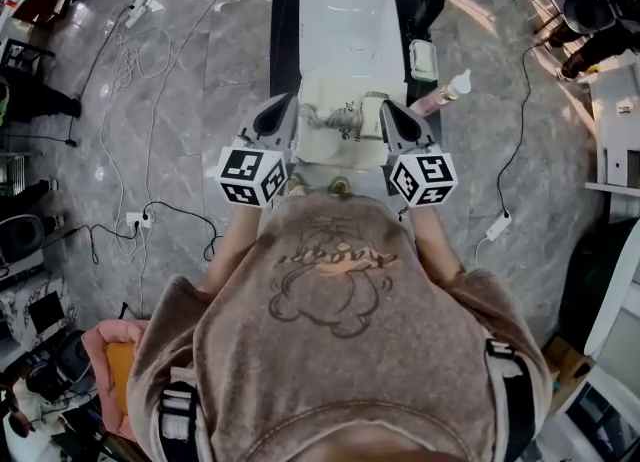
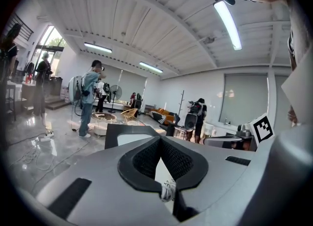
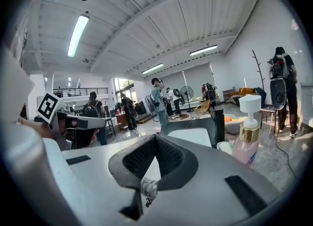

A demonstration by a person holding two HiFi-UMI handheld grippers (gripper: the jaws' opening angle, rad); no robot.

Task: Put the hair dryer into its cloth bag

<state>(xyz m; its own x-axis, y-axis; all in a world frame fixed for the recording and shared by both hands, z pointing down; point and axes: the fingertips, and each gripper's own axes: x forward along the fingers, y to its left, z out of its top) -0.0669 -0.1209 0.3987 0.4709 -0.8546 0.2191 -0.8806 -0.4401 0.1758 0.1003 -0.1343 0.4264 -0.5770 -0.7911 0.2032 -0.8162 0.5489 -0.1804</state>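
Closest to the lens, my bear-print shirt (image 1: 335, 280) fills the lower frame. Above it are my two grippers. The left gripper (image 1: 290, 102) is pressed shut on one drawstring knot (image 2: 167, 190), and the right gripper (image 1: 387, 107) pinches a second knot (image 3: 149, 187). One cloth bag (image 1: 335, 130) sits between them at centre frame, by the white bench (image 1: 345, 10); its print is unreadable. One pump bottle (image 1: 445, 95) stands to the right. I cannot see the hair dryer.

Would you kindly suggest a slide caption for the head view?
Left gripper and right gripper each pinch a drawstring of the cloth bag at the white table.
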